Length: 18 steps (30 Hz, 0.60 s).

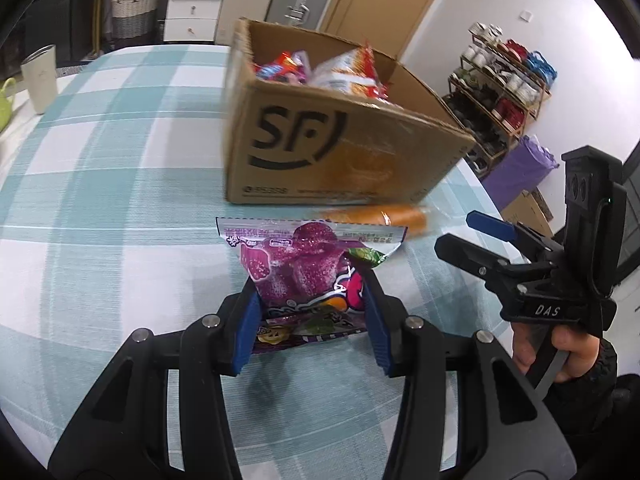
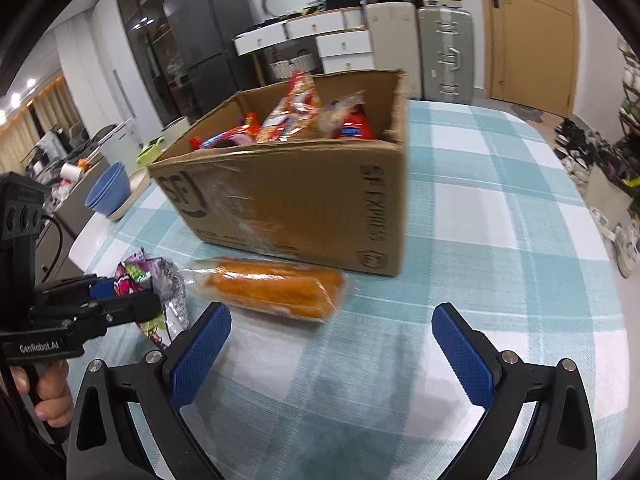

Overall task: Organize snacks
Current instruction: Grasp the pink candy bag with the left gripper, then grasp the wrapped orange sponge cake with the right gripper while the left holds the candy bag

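Blue-padded left gripper [image 1: 310, 312] sits lowest in the left wrist view, jaws pressed in on both sides of the purple gummy packet [image 1: 304, 272], which is pinched at its lower half with its sealed top edge pointing away toward the cardboard box [image 1: 320, 152]. Whether the packet is lifted clear of the checked tablecloth [image 1: 120, 200] or resting on it: cannot tell. Box stands open-topped straight ahead of the left gripper, already holding several red and orange snack bags. Right gripper [image 2: 332, 348] has its jaws spread wide, nothing between them. Orange wrapped snack [image 2: 272, 288] lies flat on the cloth between the right gripper and the box's near wall, just beside that wall. Its long axis runs roughly crosswise to the right fingers, along the box face, so the open jaws would span its short width. Judgement: right gripper is nearer the orange snack; left is already loaded, box dead ahead.
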Tool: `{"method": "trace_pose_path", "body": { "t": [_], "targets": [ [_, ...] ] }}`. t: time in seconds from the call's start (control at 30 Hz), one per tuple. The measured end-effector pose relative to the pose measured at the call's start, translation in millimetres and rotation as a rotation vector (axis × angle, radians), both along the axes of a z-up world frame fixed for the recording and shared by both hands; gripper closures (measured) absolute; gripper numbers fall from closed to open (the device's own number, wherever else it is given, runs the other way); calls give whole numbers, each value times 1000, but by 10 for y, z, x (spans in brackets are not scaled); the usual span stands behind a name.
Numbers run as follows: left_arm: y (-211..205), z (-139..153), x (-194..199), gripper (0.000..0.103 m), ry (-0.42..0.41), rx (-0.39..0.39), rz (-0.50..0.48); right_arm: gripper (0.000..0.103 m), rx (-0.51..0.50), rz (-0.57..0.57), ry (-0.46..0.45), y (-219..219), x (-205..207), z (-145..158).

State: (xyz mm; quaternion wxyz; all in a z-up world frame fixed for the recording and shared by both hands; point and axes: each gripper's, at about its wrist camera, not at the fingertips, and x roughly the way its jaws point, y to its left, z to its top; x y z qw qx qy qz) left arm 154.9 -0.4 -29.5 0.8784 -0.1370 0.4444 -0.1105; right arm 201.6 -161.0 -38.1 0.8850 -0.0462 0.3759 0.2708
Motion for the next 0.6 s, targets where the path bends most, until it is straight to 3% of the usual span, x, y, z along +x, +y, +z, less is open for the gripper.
{"method": "trace_pose_path", "body": {
  "t": [0.2, 0.6],
  "targets": [
    [255, 40, -55, 59, -4, -3, 44, 1, -48, 98, 6, 301, 57, -31],
    [510, 11, -143, 59, 2, -11, 98, 1, -126, 180, 40, 542, 220, -199]
  ]
}}
